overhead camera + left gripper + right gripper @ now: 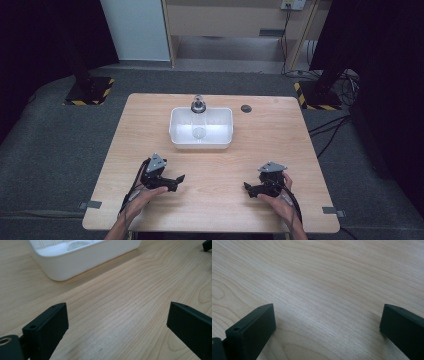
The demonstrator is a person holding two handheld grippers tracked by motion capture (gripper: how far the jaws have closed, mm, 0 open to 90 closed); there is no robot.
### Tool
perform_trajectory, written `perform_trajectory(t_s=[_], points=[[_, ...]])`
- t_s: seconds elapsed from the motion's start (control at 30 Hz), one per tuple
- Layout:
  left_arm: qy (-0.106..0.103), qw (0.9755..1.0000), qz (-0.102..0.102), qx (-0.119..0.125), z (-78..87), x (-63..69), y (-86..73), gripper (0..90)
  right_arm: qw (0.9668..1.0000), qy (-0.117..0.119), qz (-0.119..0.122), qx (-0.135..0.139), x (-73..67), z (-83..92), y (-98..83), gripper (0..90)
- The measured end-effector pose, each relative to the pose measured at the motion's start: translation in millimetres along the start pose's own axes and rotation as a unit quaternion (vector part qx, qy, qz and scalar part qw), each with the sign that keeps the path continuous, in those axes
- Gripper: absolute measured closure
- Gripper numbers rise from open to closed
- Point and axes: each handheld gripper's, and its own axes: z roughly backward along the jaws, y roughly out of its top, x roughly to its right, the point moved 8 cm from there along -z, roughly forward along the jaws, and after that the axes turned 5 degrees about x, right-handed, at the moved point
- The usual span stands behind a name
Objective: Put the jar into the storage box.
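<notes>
a small dark disc (246,108) lies on the wooden table (270,145), right of centre.

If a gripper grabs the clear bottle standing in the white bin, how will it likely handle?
The clear plastic bottle with the dark cap stands upright and looks tall and narrow, so a push may tip it against the white rectangular plastic bin. It seems empty, probably light. Its smooth round wall may slip or roll.

White tub (82,262) ahead of the left gripper (117,322), cut off by the top edge there. Clear bottle (198,120) lying in the tub, far end past the rim, too small to tell its cap. Small dark round spot (246,108) beyond the right gripper (248,188), too small to identify.
</notes>
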Motion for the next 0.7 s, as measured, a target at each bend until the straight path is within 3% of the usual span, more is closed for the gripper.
perform_trajectory(t_s=[0.7], points=[[0.009,0.9999,-0.004,-0.004,17.7,1.8,-13.3,2.3,1.0,0.0,0.0,0.0,0.0,0.0,0.0,0.3]])
